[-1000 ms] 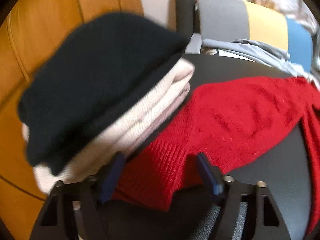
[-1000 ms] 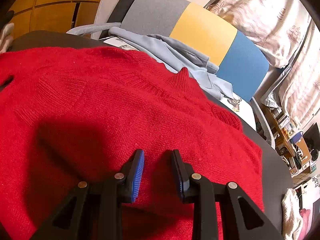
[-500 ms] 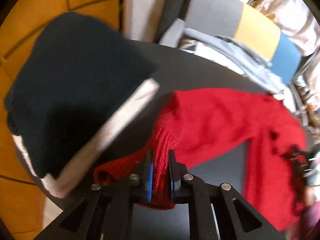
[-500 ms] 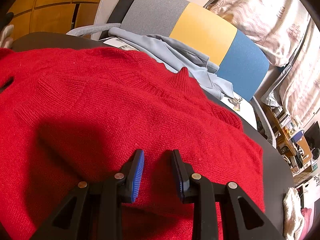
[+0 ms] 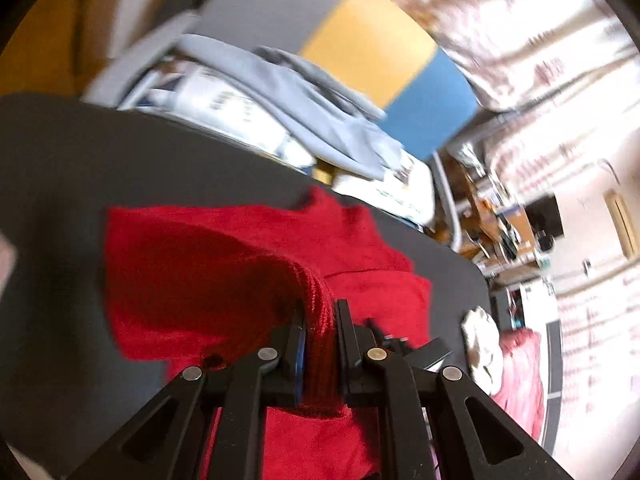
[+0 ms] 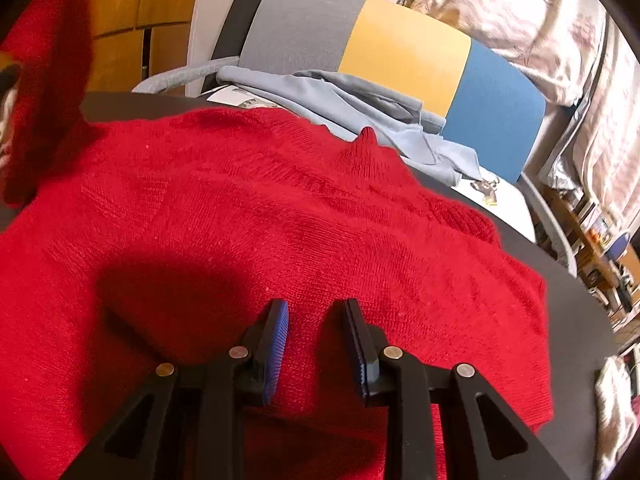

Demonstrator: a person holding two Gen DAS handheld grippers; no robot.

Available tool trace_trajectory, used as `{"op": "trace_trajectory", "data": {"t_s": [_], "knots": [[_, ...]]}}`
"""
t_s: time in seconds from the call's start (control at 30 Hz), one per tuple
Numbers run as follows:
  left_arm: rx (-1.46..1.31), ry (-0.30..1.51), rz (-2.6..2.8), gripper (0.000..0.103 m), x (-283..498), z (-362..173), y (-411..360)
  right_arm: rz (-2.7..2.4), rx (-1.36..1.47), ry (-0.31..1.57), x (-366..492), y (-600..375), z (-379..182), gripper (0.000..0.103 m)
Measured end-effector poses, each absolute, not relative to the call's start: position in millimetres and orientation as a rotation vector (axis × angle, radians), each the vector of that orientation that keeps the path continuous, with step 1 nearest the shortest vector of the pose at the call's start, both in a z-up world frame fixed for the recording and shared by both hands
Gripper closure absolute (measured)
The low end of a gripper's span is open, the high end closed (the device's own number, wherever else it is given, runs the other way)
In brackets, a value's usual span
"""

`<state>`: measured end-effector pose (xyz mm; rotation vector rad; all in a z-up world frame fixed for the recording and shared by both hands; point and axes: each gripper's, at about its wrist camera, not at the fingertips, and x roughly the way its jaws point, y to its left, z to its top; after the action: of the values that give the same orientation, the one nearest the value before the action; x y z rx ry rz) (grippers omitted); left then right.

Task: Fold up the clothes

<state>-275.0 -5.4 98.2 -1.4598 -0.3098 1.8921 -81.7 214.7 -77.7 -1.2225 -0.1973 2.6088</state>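
A red knit sweater (image 6: 280, 216) lies spread on the dark table (image 5: 80, 184). My left gripper (image 5: 320, 314) is shut on the ribbed cuff (image 5: 318, 344) of its sleeve and holds it lifted above the sweater's body (image 5: 192, 272). In the right wrist view that raised sleeve (image 6: 44, 80) shows blurred at the upper left. My right gripper (image 6: 316, 314) is low over the middle of the sweater, its jaws a little apart. Flat red knit shows between the blue pads (image 6: 280, 332), and nothing is pinched there.
Behind the table stands a chair (image 6: 404, 56) with a grey, yellow and blue back. A light blue garment (image 6: 360, 108) and papers (image 6: 492, 196) lie on it. A crumpled white cloth (image 5: 482, 340) and a pink one (image 5: 520, 376) sit past the table's right edge. Curtains hang at the right.
My left gripper closed on the red cuff, rose and swung right over the sweater; the folded dark and cream stack left its view. The right gripper stayed put.
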Motion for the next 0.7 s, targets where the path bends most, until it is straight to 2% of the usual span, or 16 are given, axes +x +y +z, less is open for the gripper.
{"op": "trace_trajectory", "data": {"t_s": [0.2,0.27,0.33,0.47,0.53,0.57,0.63,0.7], "knots": [[-1.585,-0.234,1.767,0.088,-266,32,108,2.648,-1.223,-0.077,-80,226,-76,0.075],[-1.64,-0.258,1.71,0.074,-260,6,125,2.661,-1.222,-0.032,-80,231,-75,0.075],[-1.658,-0.332,1.66,0.052,-255,-14,125,2.674,-1.221,0.009,-79,235,-74,0.075],[-1.515,-0.483,1.741,0.034,-242,-18,87,2.694,-1.22,0.068,-78,240,-74,0.074],[-1.39,-0.518,1.871,0.016,-229,-18,50,2.717,-1.227,0.122,-78,245,-73,0.071],[-1.349,-0.529,1.948,0.013,-221,-24,30,2.736,-1.23,0.182,-78,250,-71,0.07],[-1.259,-0.55,2.098,0.012,-203,-37,-9,2.767,-1.218,0.5,-73,273,-66,0.07],[-1.256,-0.576,2.146,0.013,-193,-57,-37,2.746,-1.213,1.033,-66,304,-71,0.068]]}}
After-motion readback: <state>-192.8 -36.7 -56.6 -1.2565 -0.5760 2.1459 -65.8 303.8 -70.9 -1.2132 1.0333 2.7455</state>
